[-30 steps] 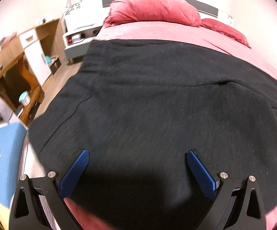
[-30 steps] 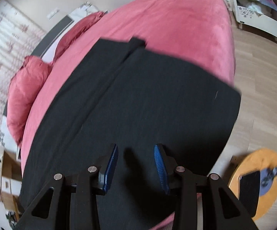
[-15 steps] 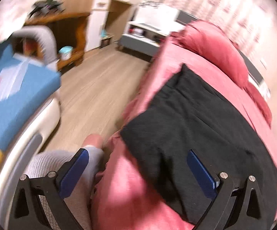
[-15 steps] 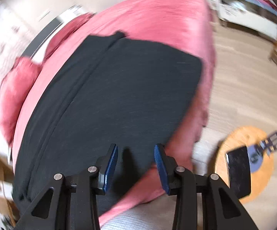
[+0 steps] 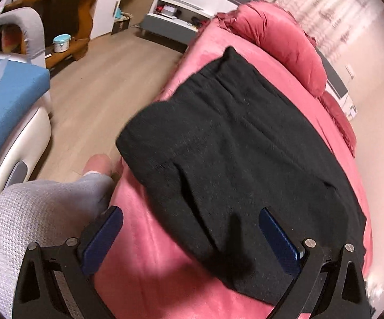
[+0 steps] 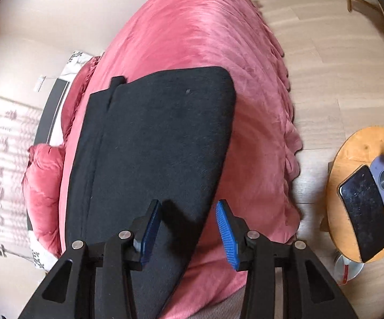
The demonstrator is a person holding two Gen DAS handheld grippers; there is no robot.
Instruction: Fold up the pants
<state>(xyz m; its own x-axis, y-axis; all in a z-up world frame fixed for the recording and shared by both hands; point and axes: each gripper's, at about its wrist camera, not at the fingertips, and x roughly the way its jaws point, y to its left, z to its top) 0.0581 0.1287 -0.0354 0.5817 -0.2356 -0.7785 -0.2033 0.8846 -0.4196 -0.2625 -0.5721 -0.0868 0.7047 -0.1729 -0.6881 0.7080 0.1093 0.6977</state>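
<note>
On my left gripper (image 5: 190,239) the blue fingers (image 5: 278,242) stand wide apart and hold nothing; they hang above the lower part of the frame, one over bare bedspread, the other over black cloth. My right gripper (image 6: 189,228) has its fingers (image 6: 225,230) at a narrower gap, also empty, straddling the long right-hand edge of the black pants (image 6: 149,143).

The pants (image 5: 234,154) lie flat on the pink bedspread (image 5: 144,273), folded into one long band. In the left view their nearest corner sits at frame centre-left, close to the bed's side edge where the spread drops to the wooden floor (image 5: 96,87); a soft crease runs down the cloth just above the right finger. In the right view the far end is a rounded edge at upper centre, with a small tab of cloth poking out at its left corner, and a second layer's edge shows as a seam along the left side.

Around the pants I see open bedspread (image 6: 258,146) to the right, sloping off to a ruffled edge and then floor (image 6: 325,74). Pink pillows (image 5: 279,34) fill the upper right of the left view. At lower left there a grey knit leg (image 5: 32,212) stands just beside the bed. A round wooden stool (image 6: 357,154) carrying a phone (image 6: 364,212) sits at the right edge, well apart from the bed.
</note>
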